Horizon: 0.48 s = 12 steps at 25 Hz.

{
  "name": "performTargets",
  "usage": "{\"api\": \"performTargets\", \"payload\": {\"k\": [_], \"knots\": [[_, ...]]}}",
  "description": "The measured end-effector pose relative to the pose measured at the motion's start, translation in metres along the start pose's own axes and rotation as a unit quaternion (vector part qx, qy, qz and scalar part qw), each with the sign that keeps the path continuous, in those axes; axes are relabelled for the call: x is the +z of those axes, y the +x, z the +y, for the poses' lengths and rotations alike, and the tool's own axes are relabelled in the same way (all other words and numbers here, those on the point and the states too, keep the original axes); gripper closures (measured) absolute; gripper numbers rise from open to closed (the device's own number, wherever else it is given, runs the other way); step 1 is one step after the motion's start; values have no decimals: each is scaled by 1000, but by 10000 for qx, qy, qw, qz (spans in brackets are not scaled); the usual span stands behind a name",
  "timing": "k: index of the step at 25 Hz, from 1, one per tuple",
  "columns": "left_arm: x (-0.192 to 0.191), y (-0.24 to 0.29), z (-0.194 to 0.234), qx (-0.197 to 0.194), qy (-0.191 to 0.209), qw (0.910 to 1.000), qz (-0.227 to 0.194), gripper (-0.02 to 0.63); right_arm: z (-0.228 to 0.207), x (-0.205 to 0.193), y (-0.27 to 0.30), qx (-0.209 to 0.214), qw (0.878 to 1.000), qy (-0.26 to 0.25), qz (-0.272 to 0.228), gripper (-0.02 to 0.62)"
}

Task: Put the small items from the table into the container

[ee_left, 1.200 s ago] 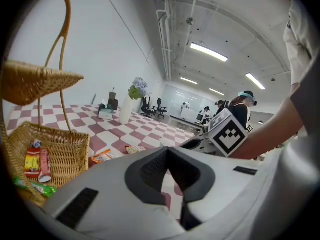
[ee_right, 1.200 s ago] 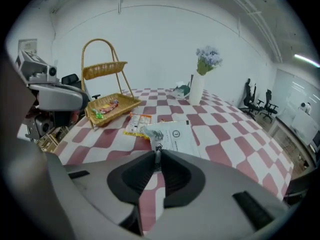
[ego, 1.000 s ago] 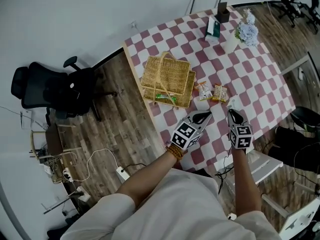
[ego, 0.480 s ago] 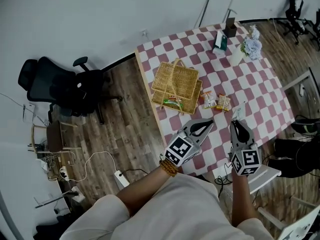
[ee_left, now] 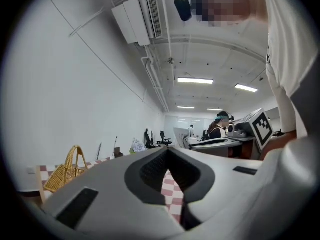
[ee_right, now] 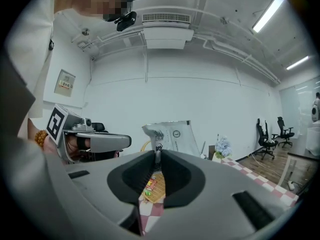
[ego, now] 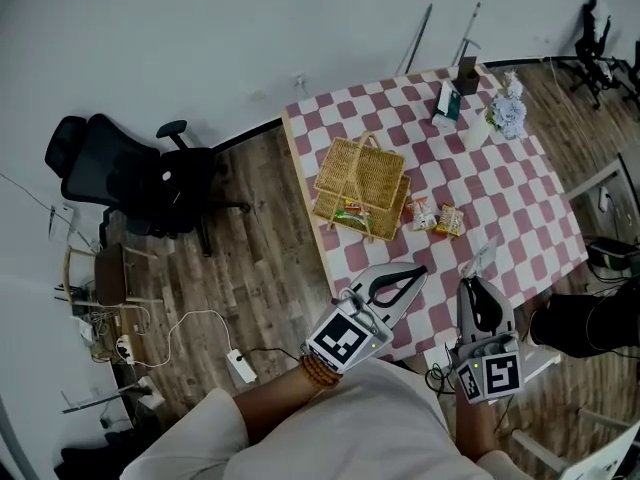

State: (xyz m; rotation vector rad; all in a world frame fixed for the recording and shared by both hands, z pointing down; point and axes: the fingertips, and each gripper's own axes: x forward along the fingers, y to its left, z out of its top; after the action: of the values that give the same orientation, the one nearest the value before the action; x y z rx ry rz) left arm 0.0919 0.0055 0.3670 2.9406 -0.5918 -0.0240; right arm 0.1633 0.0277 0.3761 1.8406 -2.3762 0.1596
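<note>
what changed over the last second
Both grippers lifted and drew back from the table toward the person: the left gripper shut and empty, the right gripper keeping its grip on the white packet. Nothing was grabbed or released. The basket and the two snack packets beside it stayed put.

Looking steeply down from the head, high over the near edge of the checkered table (ego: 520, 218). In both gripper views, riding close behind the jaws, facing roughly level across the table, and sharing the wicker basket (ego: 362, 173) with the head view.
</note>
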Motion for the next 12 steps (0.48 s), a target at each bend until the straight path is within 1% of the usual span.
{"api": "performTargets", "payload": {"k": [7, 12], "knots": [[5, -21, 5, 200, 4, 9998, 41, 580, 23, 3, 5, 276, 9996, -44, -15, 528], [9, -50, 20, 570, 35, 9984, 40, 580, 52, 4, 20, 684, 9976, -99, 3, 528]]}}
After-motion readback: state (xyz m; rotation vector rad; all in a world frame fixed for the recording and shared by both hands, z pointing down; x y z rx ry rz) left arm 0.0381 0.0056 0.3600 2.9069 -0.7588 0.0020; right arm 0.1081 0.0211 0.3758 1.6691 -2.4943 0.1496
